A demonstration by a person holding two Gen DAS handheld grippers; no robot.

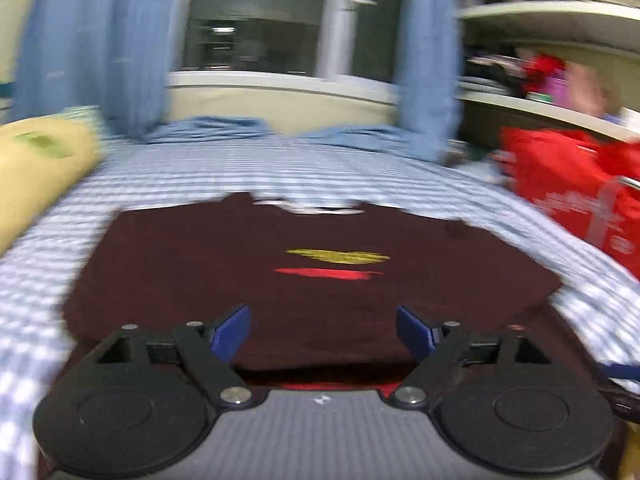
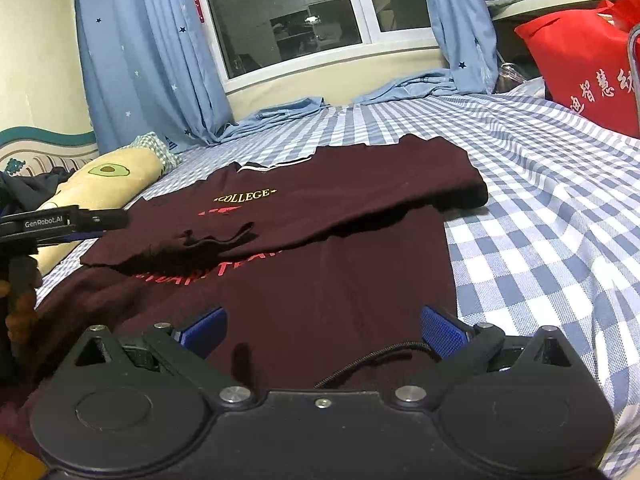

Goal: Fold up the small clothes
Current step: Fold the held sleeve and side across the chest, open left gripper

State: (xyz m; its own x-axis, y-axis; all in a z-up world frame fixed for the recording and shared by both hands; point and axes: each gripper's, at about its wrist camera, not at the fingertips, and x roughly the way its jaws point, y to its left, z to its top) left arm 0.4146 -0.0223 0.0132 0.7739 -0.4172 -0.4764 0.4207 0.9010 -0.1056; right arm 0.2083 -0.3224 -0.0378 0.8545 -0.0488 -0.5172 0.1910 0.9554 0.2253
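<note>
A dark maroon T-shirt with yellow "COLLEGE" print lies on the blue-checked bed sheet, its sleeves folded in across the chest. It also shows in the left wrist view, blurred. My left gripper is open and empty above the shirt's lower part. My right gripper is open and empty over the shirt's lower hem. The left gripper's body shows at the left edge of the right wrist view, beside the shirt.
A yellow avocado pillow lies left of the shirt. A red bag stands at the right edge of the bed. Blue curtains and a window are behind. A black cord lies near my right gripper.
</note>
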